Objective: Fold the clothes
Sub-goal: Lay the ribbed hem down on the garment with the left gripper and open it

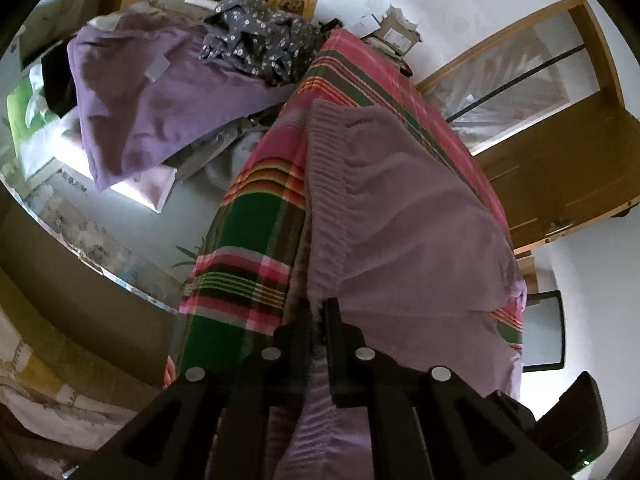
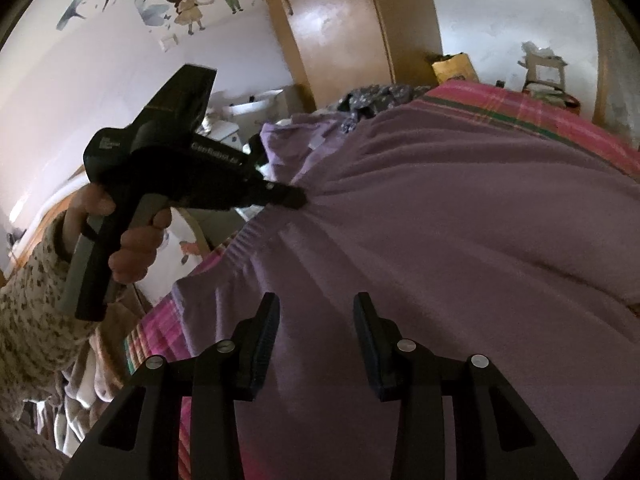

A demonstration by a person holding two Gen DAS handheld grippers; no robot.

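Lilac sweater (image 1: pixel 400 208), left claw (image 1: pixel 319 312) pinching hem

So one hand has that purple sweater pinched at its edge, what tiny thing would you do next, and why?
Probably bring the right gripper down and close it on the sweater. Its jaws stand apart above the cloth, holding nothing, while the left gripper pinches the ribbed hem, gathering wrinkles there. The sweater lies spread on the striped blanket; a fold likely needs two held points.
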